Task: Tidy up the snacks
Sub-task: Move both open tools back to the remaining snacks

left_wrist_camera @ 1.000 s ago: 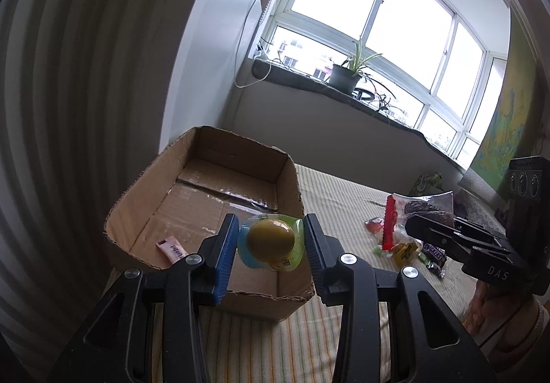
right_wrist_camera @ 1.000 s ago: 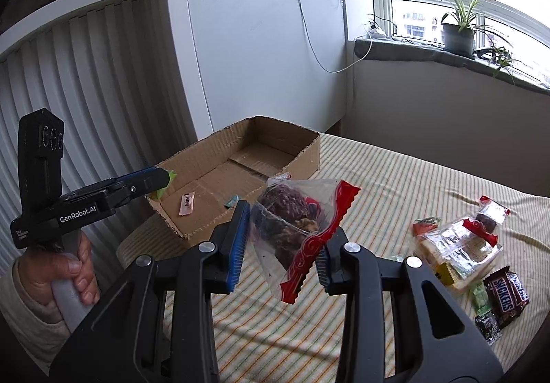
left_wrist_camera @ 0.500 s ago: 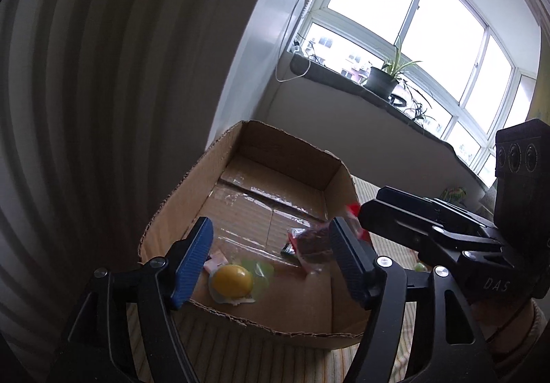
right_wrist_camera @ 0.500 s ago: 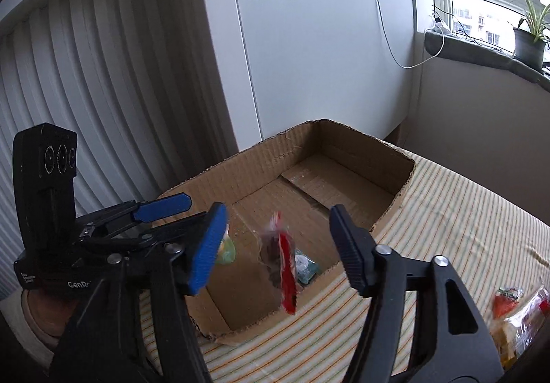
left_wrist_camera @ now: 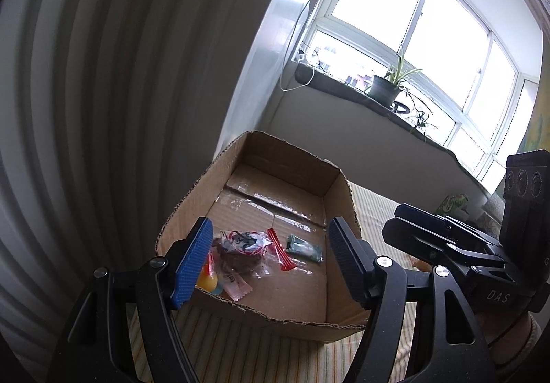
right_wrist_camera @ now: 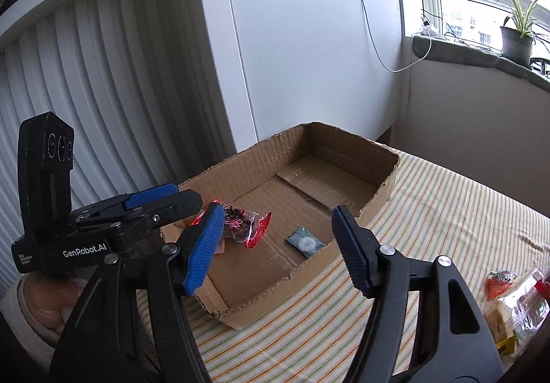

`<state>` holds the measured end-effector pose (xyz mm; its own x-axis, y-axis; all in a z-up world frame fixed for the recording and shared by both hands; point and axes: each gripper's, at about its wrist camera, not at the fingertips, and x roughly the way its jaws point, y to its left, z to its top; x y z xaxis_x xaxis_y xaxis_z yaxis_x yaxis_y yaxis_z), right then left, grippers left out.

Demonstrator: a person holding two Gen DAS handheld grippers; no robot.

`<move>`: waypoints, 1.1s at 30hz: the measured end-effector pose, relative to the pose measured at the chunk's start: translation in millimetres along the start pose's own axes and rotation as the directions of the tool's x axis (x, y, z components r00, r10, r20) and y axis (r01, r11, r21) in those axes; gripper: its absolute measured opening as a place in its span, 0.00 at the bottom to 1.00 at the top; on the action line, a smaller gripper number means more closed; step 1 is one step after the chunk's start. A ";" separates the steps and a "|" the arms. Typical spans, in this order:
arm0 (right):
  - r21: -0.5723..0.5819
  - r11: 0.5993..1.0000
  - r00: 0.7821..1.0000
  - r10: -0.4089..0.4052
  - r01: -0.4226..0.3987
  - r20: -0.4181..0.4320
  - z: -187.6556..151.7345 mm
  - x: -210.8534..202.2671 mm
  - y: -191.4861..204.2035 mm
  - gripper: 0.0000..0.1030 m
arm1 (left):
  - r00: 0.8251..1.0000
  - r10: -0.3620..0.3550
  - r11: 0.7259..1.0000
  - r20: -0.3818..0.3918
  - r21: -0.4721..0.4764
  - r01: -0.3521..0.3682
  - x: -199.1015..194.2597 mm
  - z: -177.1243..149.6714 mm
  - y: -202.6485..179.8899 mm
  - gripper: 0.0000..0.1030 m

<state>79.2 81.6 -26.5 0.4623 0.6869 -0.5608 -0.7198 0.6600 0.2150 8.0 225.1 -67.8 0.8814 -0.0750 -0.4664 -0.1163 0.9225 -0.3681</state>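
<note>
The open cardboard box holds a clear bag of dark snacks with a red zip strip. Beside the bag lie a yellow jelly cup, a pink wrapper and a small green packet. My left gripper hovers open over the box's near end, with nothing between its fingers. My right gripper is open too, above the box's side wall, and holds nothing.
The box stands on a striped tablecloth, close to a white ribbed wall. More snacks lie at the right: a red packet and a clear bag. A potted plant sits on the window sill behind.
Both grippers opened over the box. The jelly cup left the left gripper and the dark snack bag left the right one; both now lie inside the box.
</note>
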 end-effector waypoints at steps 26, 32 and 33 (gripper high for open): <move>0.124 0.978 0.984 -0.172 0.166 0.047 -86.2 -110.1 -67.7 0.72 | 0.994 -0.067 0.971 -0.086 0.222 0.085 17.7 -12.5 -128.1 0.68; 0.205 0.933 0.954 -0.300 0.295 -0.005 -126.2 -148.9 -117.4 0.72 | 0.978 -0.129 0.943 -0.161 0.286 0.172 34.1 -33.9 -172.3 0.71; 0.222 0.924 0.948 -0.316 0.312 -0.019 -132.6 -153.5 -125.6 0.72 | 0.975 -0.137 0.938 -0.174 0.293 0.184 35.5 -37.1 -178.5 0.71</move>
<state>30.0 -147.1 -73.5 0.6564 0.4369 -0.6150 -0.4051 0.8919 0.2013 43.1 43.7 -48.5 0.7959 -0.2652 -0.5443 0.1870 0.9627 -0.1956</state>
